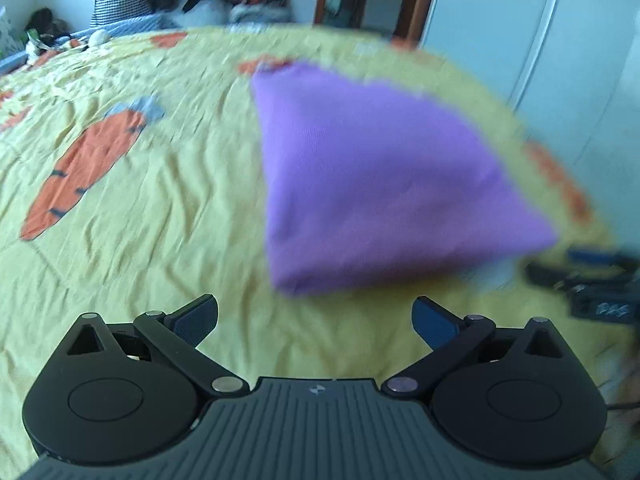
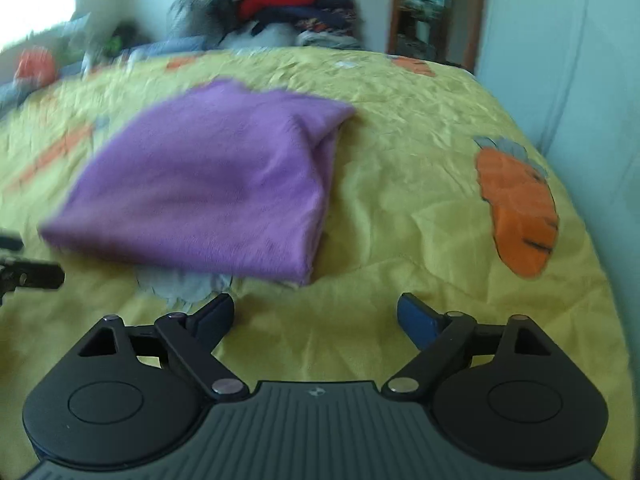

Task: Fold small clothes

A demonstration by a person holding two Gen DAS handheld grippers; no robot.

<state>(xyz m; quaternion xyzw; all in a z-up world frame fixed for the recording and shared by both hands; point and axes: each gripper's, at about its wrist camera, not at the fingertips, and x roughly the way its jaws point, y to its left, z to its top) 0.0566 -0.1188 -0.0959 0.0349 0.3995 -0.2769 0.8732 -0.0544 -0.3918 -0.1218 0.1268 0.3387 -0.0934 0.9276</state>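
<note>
Nearest in the left wrist view, the left gripper [image 1: 315,320] stands with its jaws spread wide and nothing between them, only bare sheet under the gap. The right gripper [image 2: 316,318] is likewise released — its blue-padded fingers [image 2: 418,320] are well apart and clear of any cloth.

Just past both sets of fingertips lies the purple garment [image 2: 208,184], folded into a thick, roughly triangular packet on the yellow bedsheet [image 2: 400,220]. It sits in the middle of the bed, nearer the grippers' edge than the far one, with its folded edge just ahead of the right gripper's left finger. In the left wrist view the same garment [image 1: 380,176] lies ahead and to the right, blurred.

Orange carrot prints [image 1: 84,168] mark the sheet on either side of the garment. A grey print peeks out from under its near edge.

Along the far edge of the bed, a heap of clothes [image 2: 288,0] is piled against the wall — beside it a brown door frame [image 2: 436,12].
</note>
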